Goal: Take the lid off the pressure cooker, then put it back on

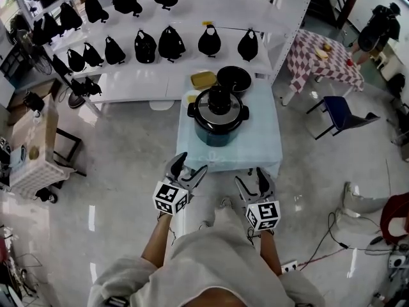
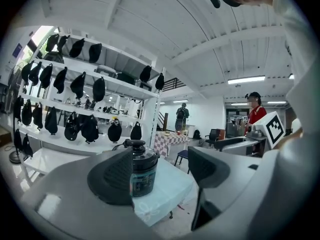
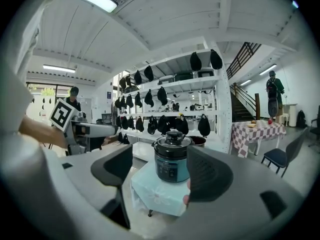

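Cooker [image 1: 218,115] with its lid [image 1: 218,101] seated on top, standing at the middle of a small table [image 1: 259,153] draped in pale blue cloth. The left gripper [image 1: 190,167] and right gripper [image 1: 252,180] hang side by side in the air on the near side of the cooker, short of the table edge and well apart from the cooker. Each claw stands wide apart with nothing between its pads. In the right gripper view the cooker appears in the gap between the jaws, untouched. In the left gripper view it shows partly behind the left pad. Just behind the cooker, on the same table, lie a black bowl [image 1: 234,79] and a yellow tray [image 1: 203,79]. Farther behind the cooker runs a white shelf [image 1: 185,11] carrying rows of black bags [image 1: 171,42]. Behind and to the right of the cooker stands a checked table [image 1: 319,66]. A blue chair [image 1: 339,112] stands to the cooker's right, on the glossy floor [image 1: 128,146].
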Tool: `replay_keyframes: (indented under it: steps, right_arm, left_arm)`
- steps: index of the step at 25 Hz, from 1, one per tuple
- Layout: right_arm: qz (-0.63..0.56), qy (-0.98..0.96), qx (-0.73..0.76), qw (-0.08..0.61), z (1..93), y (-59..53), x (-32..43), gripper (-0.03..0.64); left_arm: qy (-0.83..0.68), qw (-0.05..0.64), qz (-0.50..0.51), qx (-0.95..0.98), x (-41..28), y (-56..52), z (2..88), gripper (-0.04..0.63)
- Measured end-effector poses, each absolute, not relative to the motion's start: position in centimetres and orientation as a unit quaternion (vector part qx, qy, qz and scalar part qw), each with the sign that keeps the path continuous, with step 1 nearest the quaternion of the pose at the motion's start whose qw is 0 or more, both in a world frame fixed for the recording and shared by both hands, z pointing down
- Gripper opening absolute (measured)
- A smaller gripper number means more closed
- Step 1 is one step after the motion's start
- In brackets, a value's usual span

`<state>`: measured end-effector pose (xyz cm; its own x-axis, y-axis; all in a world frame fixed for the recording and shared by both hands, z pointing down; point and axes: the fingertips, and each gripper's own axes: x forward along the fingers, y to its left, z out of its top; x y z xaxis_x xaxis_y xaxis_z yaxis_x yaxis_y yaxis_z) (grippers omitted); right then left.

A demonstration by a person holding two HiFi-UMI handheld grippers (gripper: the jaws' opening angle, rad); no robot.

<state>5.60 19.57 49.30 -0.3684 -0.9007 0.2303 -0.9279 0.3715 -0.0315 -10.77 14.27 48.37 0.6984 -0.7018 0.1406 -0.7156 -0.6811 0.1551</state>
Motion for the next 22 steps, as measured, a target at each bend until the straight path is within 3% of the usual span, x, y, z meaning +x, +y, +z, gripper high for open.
replay_keyframes:
  steps: [22]
  right_arm:
    - [0.079,-0.873,0.475,0.080,48.8,-7.5,12.4,0.314]
  left_arm:
    - [-0.444,0.102,0.064,0.888,-4.5,-9.6,48.5,0.323]
